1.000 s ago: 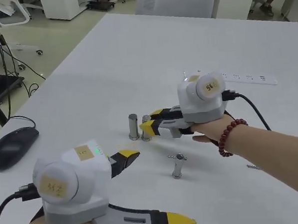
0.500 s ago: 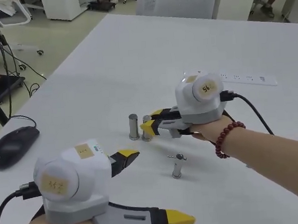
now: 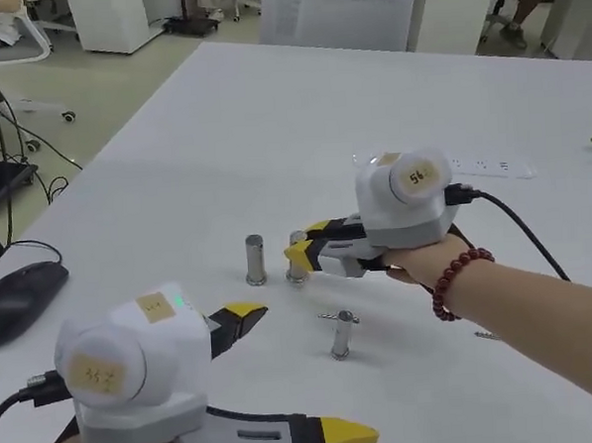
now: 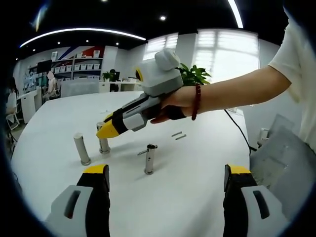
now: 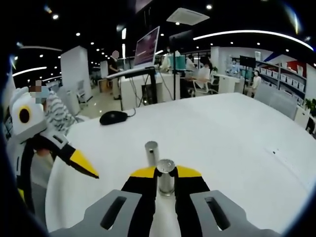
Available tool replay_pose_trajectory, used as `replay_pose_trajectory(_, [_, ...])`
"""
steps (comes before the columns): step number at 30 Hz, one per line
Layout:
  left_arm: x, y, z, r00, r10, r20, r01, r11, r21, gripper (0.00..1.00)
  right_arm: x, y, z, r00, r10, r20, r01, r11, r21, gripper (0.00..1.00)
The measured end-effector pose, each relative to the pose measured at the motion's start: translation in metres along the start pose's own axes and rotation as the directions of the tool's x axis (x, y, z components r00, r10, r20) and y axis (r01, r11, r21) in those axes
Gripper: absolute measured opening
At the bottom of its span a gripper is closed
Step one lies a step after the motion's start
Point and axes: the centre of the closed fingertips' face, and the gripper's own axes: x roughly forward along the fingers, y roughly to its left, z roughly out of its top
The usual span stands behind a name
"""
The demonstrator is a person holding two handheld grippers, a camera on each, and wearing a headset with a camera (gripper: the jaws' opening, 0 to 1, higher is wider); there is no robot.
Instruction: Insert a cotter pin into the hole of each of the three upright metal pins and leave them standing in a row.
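Little has changed over the last second: our right gripper still has its fingers closed on the middle pin, one yellow tip pressed to each side, and the pin stands upright on the white table. Just beyond those fingertips, a bare pin stands apart from the clamped one. Our left gripper stays low and near us with its fingers spread wide and holding nothing. Ahead of its open fingers, and nearer to us than the right gripper's tips, the third pin stands upright with a cotter pin through its head. Two loose cotter pins lie on the table behind the right gripper's fingers, under the wrist.
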Motion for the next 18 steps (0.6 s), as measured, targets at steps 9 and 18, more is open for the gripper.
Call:
replay_pose_trajectory(9, [-0.003, 0.0, 0.004, 0.9997, 0.015, 0.017, -0.015, 1.0, -0.015, 0.96, -0.025, -0.008, -0.003, 0.9987, -0.05, 0.008, 0.05, 0.998, 0.035, 0.13])
replay_pose_trajectory(18, [-0.006, -0.006, 0.005, 0.9997, 0.015, 0.022, -0.015, 1.0, -0.015, 0.95, -0.05, -0.01, -0.013, 0.9956, -0.093, 0.001, 0.093, 0.995, 0.045, 0.13])
